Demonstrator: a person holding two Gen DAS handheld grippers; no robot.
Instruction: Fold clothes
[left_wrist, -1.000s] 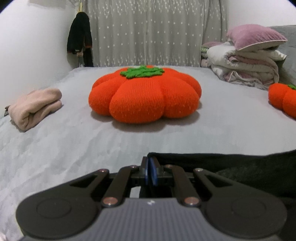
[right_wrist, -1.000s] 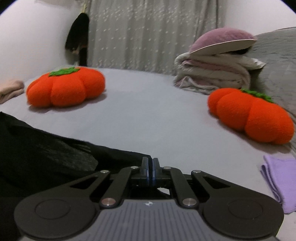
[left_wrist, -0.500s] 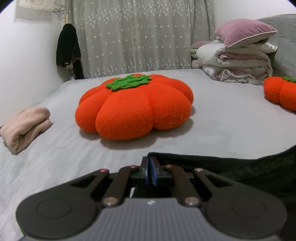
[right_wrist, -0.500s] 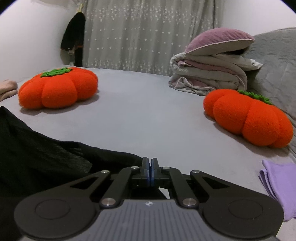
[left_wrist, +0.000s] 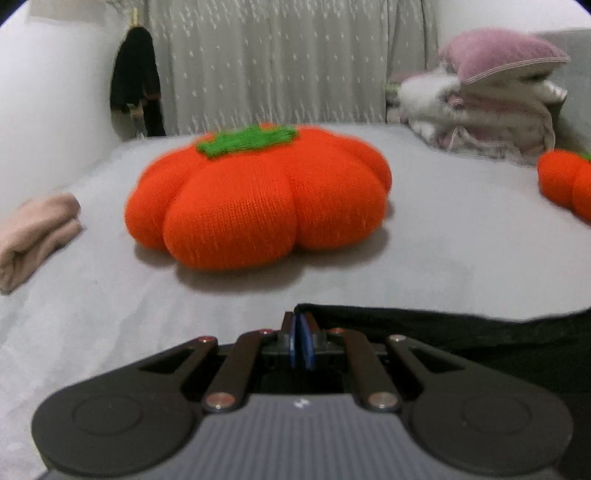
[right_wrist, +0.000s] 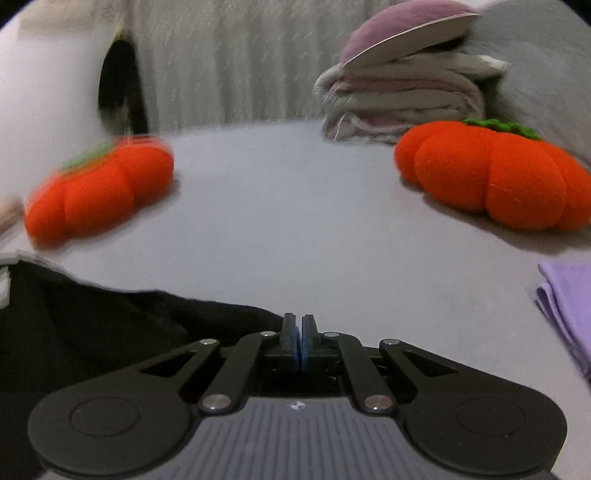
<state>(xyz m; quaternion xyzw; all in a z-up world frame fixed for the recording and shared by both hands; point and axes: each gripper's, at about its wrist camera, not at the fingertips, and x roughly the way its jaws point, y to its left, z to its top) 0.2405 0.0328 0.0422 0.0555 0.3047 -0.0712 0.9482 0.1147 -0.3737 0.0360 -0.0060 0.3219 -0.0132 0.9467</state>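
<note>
The left gripper (left_wrist: 300, 334) sits at 6 o'clock in its own view, its blue pads pressed together over the corner of a black garment (left_wrist: 461, 332), which stretches away toward 4 o'clock across the grey bed (left_wrist: 443, 251). The right gripper (right_wrist: 297, 338) is likewise closed, its pads meeting at the edge of the same black garment (right_wrist: 110, 332), which spreads from the fingers toward 8 o'clock in the right wrist view. The cloth hangs between the two tools, low over the bed.

Ahead of the left gripper, at 12 o'clock, lies an orange pumpkin cushion (left_wrist: 258, 199) with a green knitted top. A folded beige garment (left_wrist: 37, 236) rests at 9 o'clock near the wall. At 2 o'clock a stack of folded bedding (left_wrist: 480, 122) carries a mauve pillow (left_wrist: 506, 51) on top. A second orange cushion (right_wrist: 495, 177) lies at 2 o'clock in the right view, just in front of that stack. A folded lilac cloth (right_wrist: 569, 306) sits at 3 o'clock on the bed. A dark item (left_wrist: 135, 81) hangs beside the dotted grey curtain (left_wrist: 277, 62). Both views are blurred.
</note>
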